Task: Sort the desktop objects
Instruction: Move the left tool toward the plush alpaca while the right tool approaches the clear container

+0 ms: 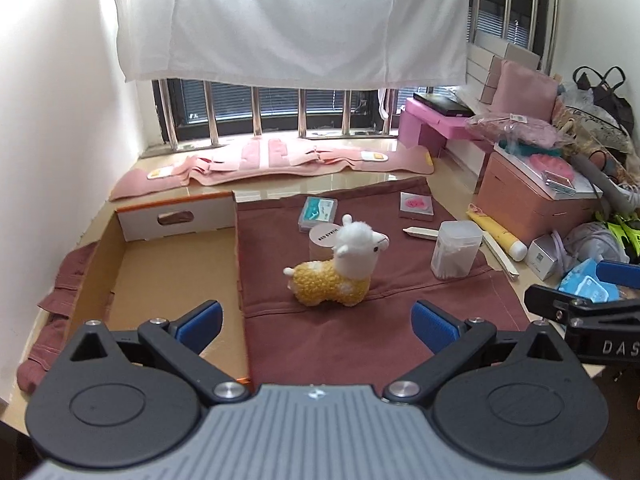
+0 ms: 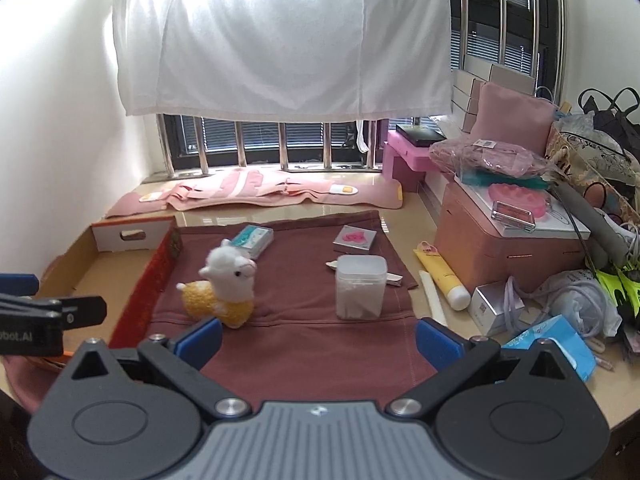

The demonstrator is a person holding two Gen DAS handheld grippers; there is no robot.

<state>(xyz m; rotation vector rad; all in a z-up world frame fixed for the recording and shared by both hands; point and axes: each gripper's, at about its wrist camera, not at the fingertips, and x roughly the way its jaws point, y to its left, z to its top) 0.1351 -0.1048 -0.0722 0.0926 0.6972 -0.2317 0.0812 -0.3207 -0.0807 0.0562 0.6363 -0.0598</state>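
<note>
A plush alpaca (image 1: 340, 268) (image 2: 226, 288), white head and yellow body, stands upright on the maroon cloth (image 1: 360, 332) (image 2: 304, 340). Behind it sit a round white-lidded jar (image 1: 323, 238), a teal packet (image 1: 318, 209) (image 2: 254, 239) and a pink-topped square box (image 1: 417, 205) (image 2: 356, 239). A clear tub of cotton swabs (image 1: 456, 249) (image 2: 361, 286) stands to the right. An empty cardboard tray (image 1: 168, 276) (image 2: 100, 264) lies left of the cloth. My left gripper (image 1: 318, 326) is open just short of the alpaca. My right gripper (image 2: 318, 338) is open over the cloth, holding nothing.
A yellow tube (image 1: 498, 238) (image 2: 442, 276), a white stick (image 2: 434, 298), small boxes (image 2: 496, 306) and blue packets (image 1: 588, 284) (image 2: 560, 340) crowd the right side. A pink box (image 2: 492, 248) with clutter stands behind them. A pink mat (image 1: 280, 158) lies under the barred window.
</note>
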